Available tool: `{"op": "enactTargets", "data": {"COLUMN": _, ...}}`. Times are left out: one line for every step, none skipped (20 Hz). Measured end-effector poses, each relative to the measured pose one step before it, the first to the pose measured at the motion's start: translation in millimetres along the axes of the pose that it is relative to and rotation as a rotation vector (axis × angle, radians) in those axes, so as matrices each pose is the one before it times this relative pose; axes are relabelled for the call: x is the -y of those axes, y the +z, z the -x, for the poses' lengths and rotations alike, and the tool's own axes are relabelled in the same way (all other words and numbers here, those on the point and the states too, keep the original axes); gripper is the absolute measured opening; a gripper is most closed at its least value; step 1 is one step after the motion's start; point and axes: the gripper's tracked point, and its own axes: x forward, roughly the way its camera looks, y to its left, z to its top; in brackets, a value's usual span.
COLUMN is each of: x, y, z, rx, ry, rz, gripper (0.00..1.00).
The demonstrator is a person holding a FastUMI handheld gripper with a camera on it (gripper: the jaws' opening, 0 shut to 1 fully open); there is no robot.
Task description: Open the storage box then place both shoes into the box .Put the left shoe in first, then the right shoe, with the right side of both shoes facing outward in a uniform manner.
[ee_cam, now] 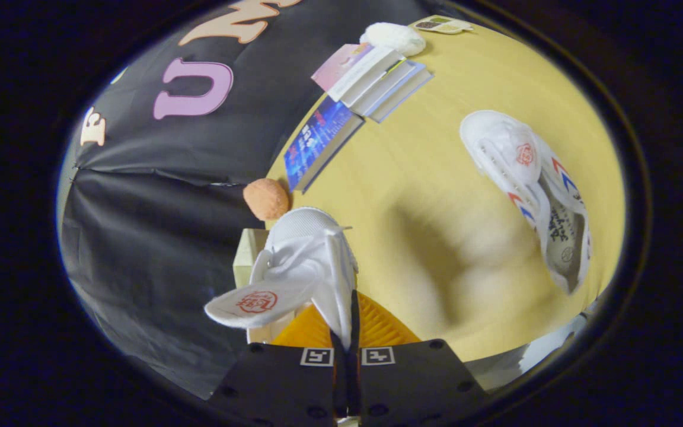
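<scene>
fingers (346, 332) pinching white shoe (306, 261), toe pointing ahead, seemingly lifted

Lighting: bright, even, from overhead; soft blurred shadows fall across the tabletop (436, 196). Fisheye distortion bends everything toward the rim. The hand-held gripper (346, 332), its fingers pressed together on a white shoe (306, 261), casts them; focus slightly soft.

held shoe (306, 261): white mesh cloth, matt | far shoe (525, 178): smooth canvas | table (424, 196): matt wood grain | book (318, 142): glossy paper cover
</scene>
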Motion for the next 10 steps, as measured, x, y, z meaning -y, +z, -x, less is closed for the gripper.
{"op": "enactTargets", "data": {"x": -16.22, "y": -3.19, "z": 4.49, "rx": 0.00053, "ry": 0.01363, "rz": 0.01872, "gripper": 0.03}}
{"op": "enactTargets", "data": {"x": -16.22, "y": -2.14, "z": 2.08, "rx": 0.00166, "ry": 0.01039, "rz": 0.02232, "gripper": 0.03}}
{"op": "enactTargets", "data": {"x": -18.04, "y": -1.64, "z": 0.78, "rx": -0.00039, "ry": 0.01294, "rz": 0.02357, "gripper": 0.03}}
{"op": "enactTargets", "data": {"x": -19.92, "y": -1.8, "z": 0.22, "rx": -0.00152, "ry": 0.01804, "rz": 0.02003, "gripper": 0.03}}
{"op": "enactTargets", "data": {"x": -21.61, "y": -1.26, "z": -2.29, "rx": -0.00194, "ry": 0.02592, "rz": 0.01741, "gripper": 0.03}}
{"op": "enactTargets", "data": {"x": -20.53, "y": -1.61, "z": -5.39, "rx": -0.00906, "ry": 0.02664, "rz": 0.01584, "gripper": 0.03}}
{"op": "enactTargets", "data": {"x": -18.53, "y": -3.47, "z": -8.48, "rx": -0.01183, "ry": 0.01815, "rz": 0.00813, "gripper": 0.03}}
{"op": "enactTargets", "data": {"x": -13.79, "y": -2.18, "z": -10.75, "rx": -0.01058, "ry": 0.00758, "rz": 0.00548, "gripper": 0.03}}
{"op": "enactTargets", "data": {"x": -10.45, "y": -2.89, "z": -10.76, "rx": -0.00819, "ry": -0.00367, "rz": 0.00948, "gripper": 0.03}}
{"op": "enactTargets", "data": {"x": -9.76, "y": -2.93, "z": -11.6, "rx": -0.00515, "ry": -0.00787, "rz": 0.00957, "gripper": 0.03}}
